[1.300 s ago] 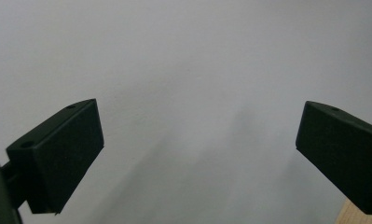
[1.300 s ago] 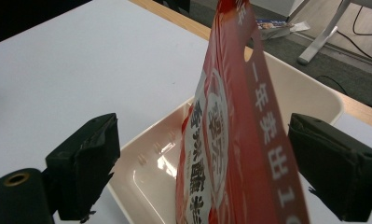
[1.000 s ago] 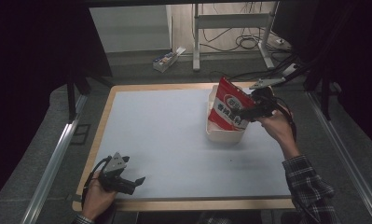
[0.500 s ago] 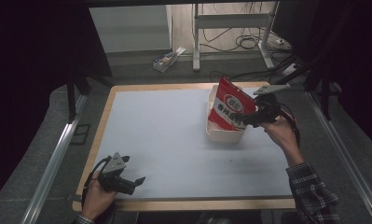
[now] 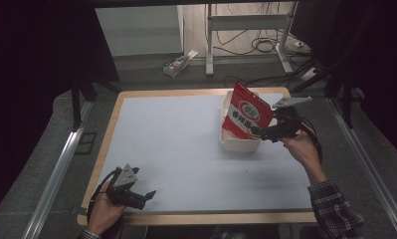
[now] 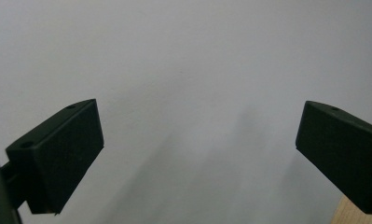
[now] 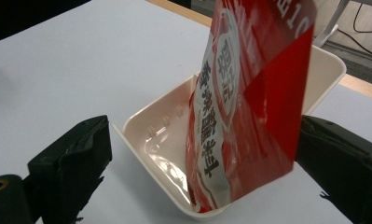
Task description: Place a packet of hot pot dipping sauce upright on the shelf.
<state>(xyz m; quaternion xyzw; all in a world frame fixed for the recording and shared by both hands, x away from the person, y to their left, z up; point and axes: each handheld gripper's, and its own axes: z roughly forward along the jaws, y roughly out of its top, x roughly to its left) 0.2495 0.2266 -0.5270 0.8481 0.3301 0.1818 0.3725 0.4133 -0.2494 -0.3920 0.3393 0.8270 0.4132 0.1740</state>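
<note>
The red bag (image 7: 249, 107) stood on end in the white tray (image 7: 165, 140), leaning between the spread jaws of the right tool (image 5: 265, 133), which touched neither side clearly. To leave it well, that tool would best back straight out, jaws wide, without brushing the bag. The right hand (image 5: 301, 147) held it level, pointing across the surface (image 5: 176, 144). The left tool (image 5: 136, 195) rested low at the near edge, jaws apart over nothing.

A small box (image 5: 177, 63) lies on the floor beyond the table, near tangled cables (image 5: 265, 46).
</note>
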